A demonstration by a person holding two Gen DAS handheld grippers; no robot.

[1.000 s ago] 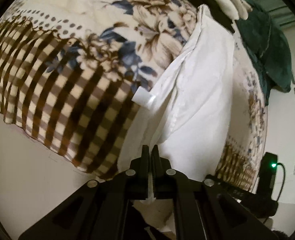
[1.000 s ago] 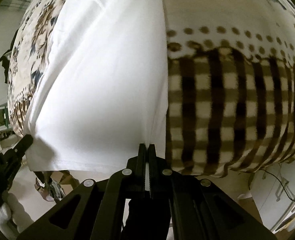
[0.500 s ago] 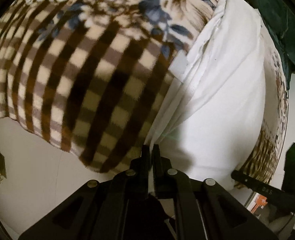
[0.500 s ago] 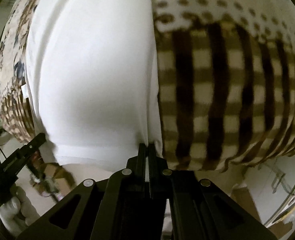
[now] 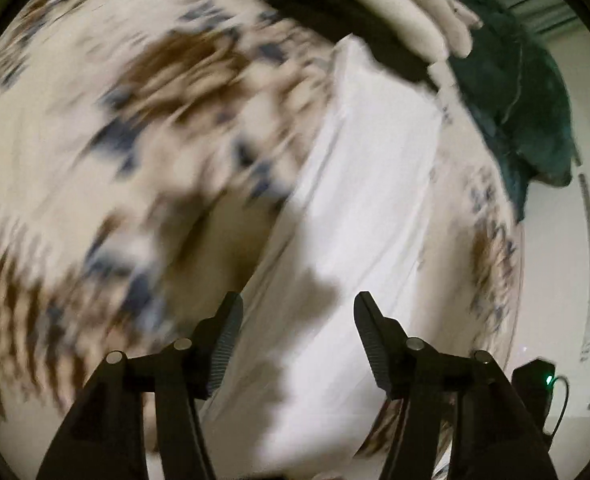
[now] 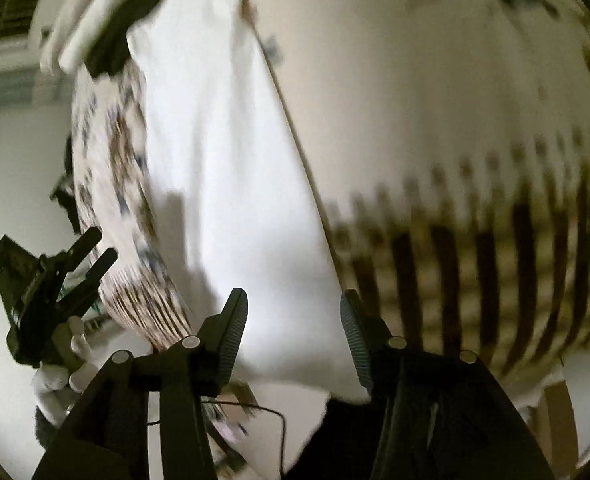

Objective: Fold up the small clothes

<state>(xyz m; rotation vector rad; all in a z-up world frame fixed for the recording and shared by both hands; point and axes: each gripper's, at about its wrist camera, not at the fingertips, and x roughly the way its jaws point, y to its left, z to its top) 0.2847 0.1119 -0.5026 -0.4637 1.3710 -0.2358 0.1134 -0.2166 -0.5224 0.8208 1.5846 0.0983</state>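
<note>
A white garment [image 5: 359, 208] lies flat in a long strip on the floral and checked blanket [image 5: 143, 128]. It also shows in the right wrist view [image 6: 223, 184], with its near edge by the bed's front edge. My left gripper [image 5: 297, 312] is open and empty just above the garment's near end. My right gripper [image 6: 293, 308] is open and empty above the garment's near right corner. The left gripper also shows in the right wrist view [image 6: 83, 264], at the far left beyond the bed's edge. Both views are blurred by motion.
Dark and cream clothes [image 5: 359, 12] and a dark green garment [image 5: 523, 92] are piled at the far end of the bed. A black device with a green light [image 5: 535, 388] stands off the bed's right side. The checked blanket border [image 6: 495, 264] hangs over the front edge.
Both grippers were shut on the garment's near edge and have opened and let it go. Both have lifted back, and the garment now lies flat on the blanket.
</note>
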